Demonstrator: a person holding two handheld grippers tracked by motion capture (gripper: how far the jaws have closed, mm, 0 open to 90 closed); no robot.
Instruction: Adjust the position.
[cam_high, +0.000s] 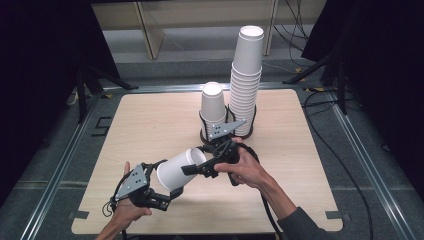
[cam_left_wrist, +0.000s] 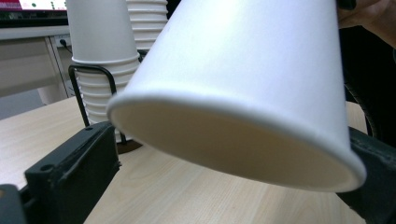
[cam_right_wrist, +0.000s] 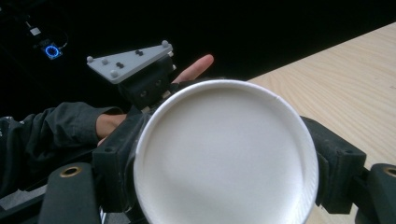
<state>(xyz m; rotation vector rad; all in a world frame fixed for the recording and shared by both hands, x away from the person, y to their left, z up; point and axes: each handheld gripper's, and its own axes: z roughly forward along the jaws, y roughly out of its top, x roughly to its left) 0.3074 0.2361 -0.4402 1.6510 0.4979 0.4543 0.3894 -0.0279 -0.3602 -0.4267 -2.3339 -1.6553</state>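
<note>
Cup (cam_high: 179, 168): one white paper cup, lying tilted above the desk (cam_high: 150, 125), between my two grippers.
Right gripper (cam_high: 192, 169): I read its jaws as clamped on the cup's base end.
Left gripper (cam_high: 167, 192): jaws spread wide either side of the cup's rim; no pinch visible.
Stacks: two in the black wire holder (cam_high: 227, 131); tall stack (cam_high: 246, 80), short stack (cam_high: 213, 105).
Grippers: two, one per hand.
</note>
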